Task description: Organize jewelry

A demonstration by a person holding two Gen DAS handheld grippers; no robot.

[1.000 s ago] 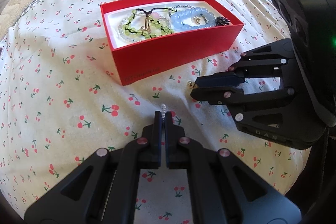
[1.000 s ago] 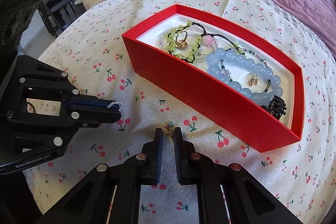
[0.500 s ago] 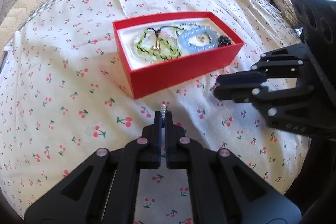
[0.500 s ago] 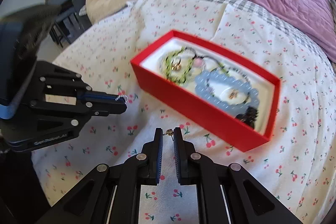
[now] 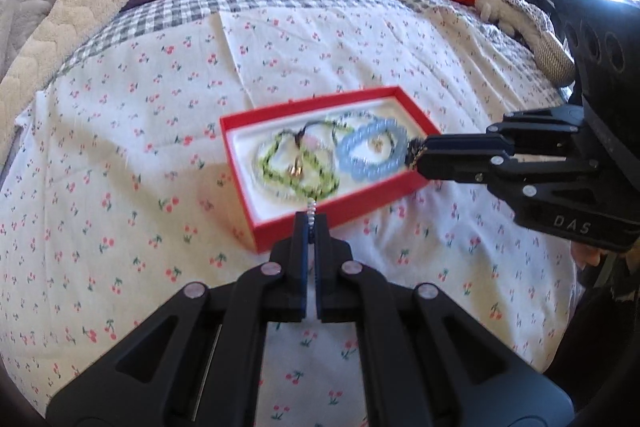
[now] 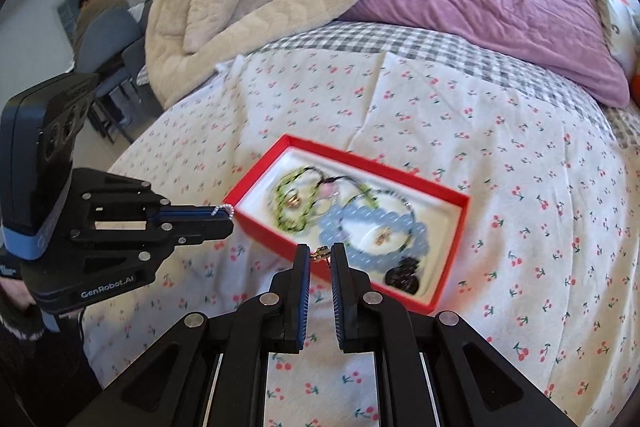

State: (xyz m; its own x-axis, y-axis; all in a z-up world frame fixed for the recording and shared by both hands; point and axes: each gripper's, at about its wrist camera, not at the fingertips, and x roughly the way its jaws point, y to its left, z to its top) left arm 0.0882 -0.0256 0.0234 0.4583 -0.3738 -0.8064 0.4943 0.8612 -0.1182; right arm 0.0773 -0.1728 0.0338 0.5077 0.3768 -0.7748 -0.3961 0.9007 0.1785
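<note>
Pinching a short strand of clear beads (image 5: 311, 207), the left claw (image 5: 311, 227) is closed at lower centre; the right claw (image 6: 320, 259) clamps a small gold-toned piece (image 6: 320, 252), too tiny to identify. Mid-frame on the cherry-print bed sheet (image 6: 520, 211) sits a rectangular red box (image 6: 448, 281), white-lined, holding blurred blue (image 6: 418, 243) and green bead bracelets (image 6: 286, 203).

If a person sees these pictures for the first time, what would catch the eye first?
Probably the open red cardboard box in the middle of the cherry-print bedsheet, holding a pale blue bead bracelet beside a green bead bracelet. In front of it, each black gripper pinches a tiny piece: left gripper, right gripper.
</note>
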